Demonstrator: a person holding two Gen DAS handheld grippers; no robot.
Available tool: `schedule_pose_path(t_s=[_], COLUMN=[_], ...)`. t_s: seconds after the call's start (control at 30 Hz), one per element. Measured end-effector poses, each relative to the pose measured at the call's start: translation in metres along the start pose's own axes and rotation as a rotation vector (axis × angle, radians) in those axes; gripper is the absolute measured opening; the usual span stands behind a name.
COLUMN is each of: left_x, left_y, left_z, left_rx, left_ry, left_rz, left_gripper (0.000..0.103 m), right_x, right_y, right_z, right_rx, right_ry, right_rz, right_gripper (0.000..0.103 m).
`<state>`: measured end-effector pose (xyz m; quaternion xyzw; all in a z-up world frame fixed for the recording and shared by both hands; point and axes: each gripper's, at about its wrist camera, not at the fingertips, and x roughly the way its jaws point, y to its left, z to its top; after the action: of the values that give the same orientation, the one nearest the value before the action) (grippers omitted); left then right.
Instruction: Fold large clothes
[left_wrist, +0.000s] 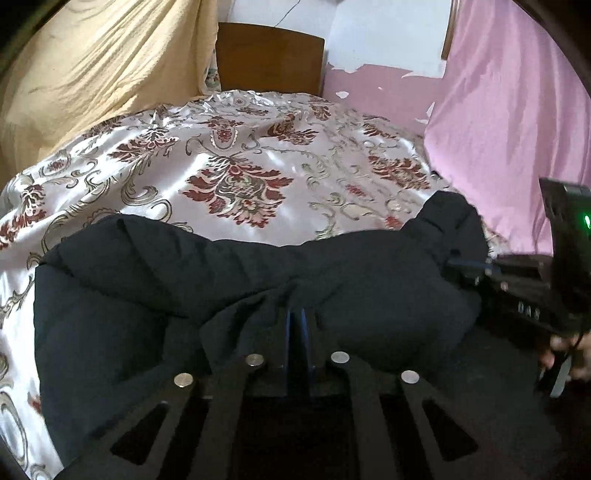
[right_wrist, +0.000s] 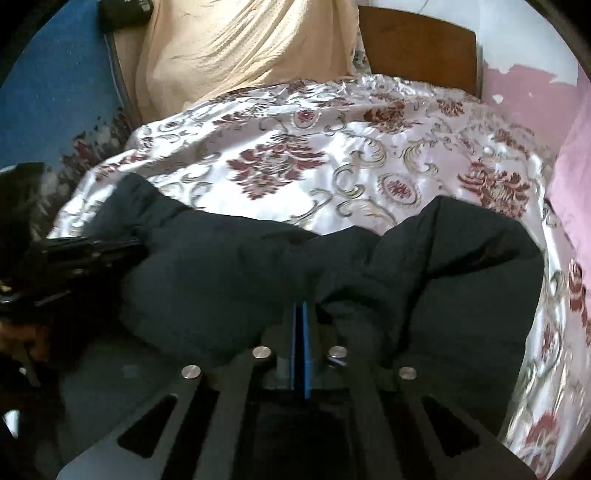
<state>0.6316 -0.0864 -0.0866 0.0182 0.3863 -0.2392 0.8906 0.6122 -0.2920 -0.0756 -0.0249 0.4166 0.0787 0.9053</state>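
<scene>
Now the big black coat (left_wrist: 258, 280) lies bunched on the flowery bedspread (left_wrist: 236, 155), and the left gripper (left_wrist: 295, 321) and right gripper (right_wrist: 300, 317) each seem pinched shut on its cloth, so lift both together, evenly, to fold it flat.

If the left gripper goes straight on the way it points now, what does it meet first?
The left gripper would most likely push deeper into the black garment its jaws already pinch; the floral bedspread lies beyond it.
</scene>
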Motion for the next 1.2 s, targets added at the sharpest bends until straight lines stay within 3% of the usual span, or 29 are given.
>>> schedule_pose_path(t_s=[0.13, 0.4, 0.57, 0.7, 1.07, 1.13, 1.2], left_x=[0.02, 0.038, 0.043, 0.043, 0.035, 0.031, 0.027], left_y=[0.012, 0.017, 0.024, 0.023, 0.028, 0.027, 0.027], left_z=[0.0, -0.001, -0.002, -0.004, -0.008, -0.008, -0.008], left_rx=[-0.051, -0.085, -0.115, -0.113, -0.132, -0.128, -0.133], left_ry=[0.01, -0.003, -0.021, -0.035, -0.093, -0.103, -0.109], left_rz=[-0.01, 0.006, -0.029, -0.026, -0.043, -0.039, -0.044], left_gripper=[0.005, 0.005, 0.005, 0.005, 0.005, 0.004, 0.004], right_x=[0.02, 0.047, 0.053, 0.056, 0.033, 0.018, 0.003], right_y=[-0.016, -0.005, -0.022, -0.021, -0.009, -0.005, -0.001], right_z=[0.008, -0.001, -0.002, -0.008, -0.008, -0.005, -0.001], right_rx=[0.012, -0.038, 0.036, 0.042, 0.001, -0.005, -0.002], right_ry=[0.0, -0.049, -0.076, -0.098, -0.202, -0.257, -0.305], right_rz=[0.003, -0.052, 0.032, 0.029, -0.049, -0.068, -0.028], right_gripper=[0.0, 0.0, 0.0, 0.0, 0.0, 0.005, 0.005])
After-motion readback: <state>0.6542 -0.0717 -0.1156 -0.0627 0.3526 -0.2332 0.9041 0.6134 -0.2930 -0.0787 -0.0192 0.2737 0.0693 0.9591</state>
